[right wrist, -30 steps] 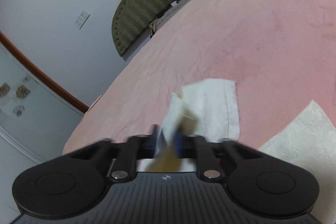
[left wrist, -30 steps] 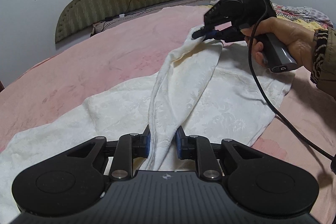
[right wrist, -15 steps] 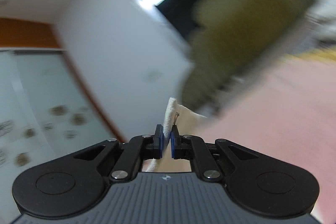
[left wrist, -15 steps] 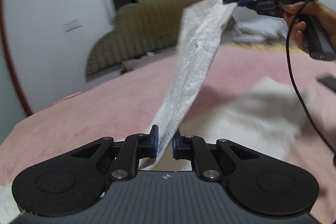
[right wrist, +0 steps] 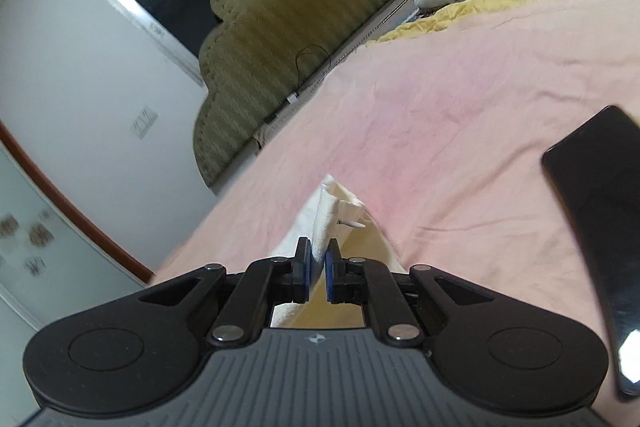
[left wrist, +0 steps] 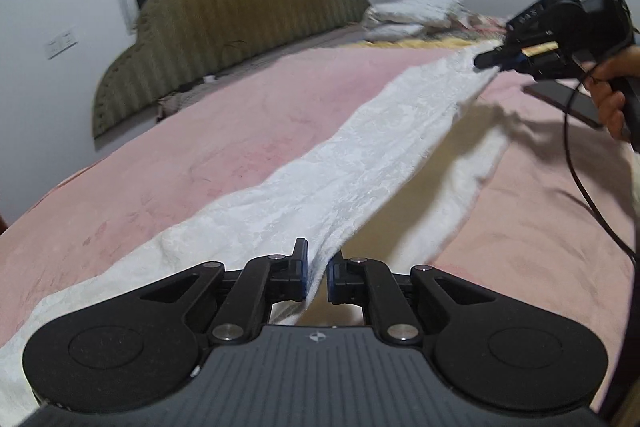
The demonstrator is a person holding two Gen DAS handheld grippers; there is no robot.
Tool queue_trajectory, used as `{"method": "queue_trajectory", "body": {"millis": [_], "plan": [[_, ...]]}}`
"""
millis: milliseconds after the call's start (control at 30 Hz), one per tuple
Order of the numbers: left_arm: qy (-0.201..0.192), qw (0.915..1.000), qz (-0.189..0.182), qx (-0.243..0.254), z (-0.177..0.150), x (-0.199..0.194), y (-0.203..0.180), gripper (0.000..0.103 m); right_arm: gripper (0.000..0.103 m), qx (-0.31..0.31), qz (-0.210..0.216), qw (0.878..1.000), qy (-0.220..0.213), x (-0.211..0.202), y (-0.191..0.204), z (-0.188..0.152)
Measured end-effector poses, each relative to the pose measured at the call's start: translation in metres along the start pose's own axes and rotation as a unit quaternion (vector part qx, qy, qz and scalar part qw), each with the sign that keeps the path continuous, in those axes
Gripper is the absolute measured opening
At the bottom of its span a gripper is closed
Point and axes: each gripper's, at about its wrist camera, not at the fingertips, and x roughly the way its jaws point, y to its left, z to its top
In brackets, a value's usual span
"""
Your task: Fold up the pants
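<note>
Two tools hold the white pants (left wrist: 360,163) off the pink bed (left wrist: 240,115). Our left tool (left wrist: 317,277) is clamped narrow on one end of the fabric, near us; our right tool (left wrist: 490,61), held in a hand (left wrist: 610,95), is pinched tight on the far end. The lifted edge runs taut as a long band between them, from low near us up and away to the right, while the rest of the pants lies on the bed beneath. A dark phone (right wrist: 600,227) rests beside the right tool. We judge the coming fold turns on carrying this band sideways across its own length.
</note>
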Motion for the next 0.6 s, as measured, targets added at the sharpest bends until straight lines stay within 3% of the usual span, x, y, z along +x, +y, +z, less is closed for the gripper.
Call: {"method": "queue_trajectory", "body": {"millis": [133, 267, 300, 367, 467, 533, 600], "plan": [[0.022, 0.9993, -0.005, 0.030, -0.010, 0.004, -0.010, 0.012, 0.008, 0.017, -0.030, 0.999, 0.028, -0.001, -0.019, -0.013], [0.035, 0.9988, -0.008, 0.034, -0.011, 0.007, -0.009, 0.012, 0.008, -0.015, -0.048, 0.997, 0.056, 0.002, -0.021, -0.016], [0.038, 0.9988, -0.011, 0.030, -0.010, 0.007, -0.007, 0.020, 0.010, -0.015, -0.050, 0.997, 0.058, 0.000, -0.020, -0.014], [0.040, 0.9987, -0.025, 0.020, -0.009, 0.001, -0.001, 0.025, 0.015, -0.029, -0.068, 0.997, 0.034, -0.010, -0.015, -0.008], [0.039, 0.9967, -0.070, -0.009, -0.005, -0.010, 0.013, 0.035, 0.015, -0.082, -0.129, 0.986, -0.064, -0.030, 0.003, -0.004], [0.034, 0.9943, -0.096, -0.030, 0.000, -0.015, 0.022, 0.036, 0.015, -0.118, -0.111, 0.982, -0.093, -0.030, 0.020, -0.003], [0.024, 0.9929, -0.102, -0.057, 0.007, -0.018, 0.033, 0.039, 0.018, -0.156, -0.063, 0.985, -0.038, -0.006, 0.037, -0.001]]}}
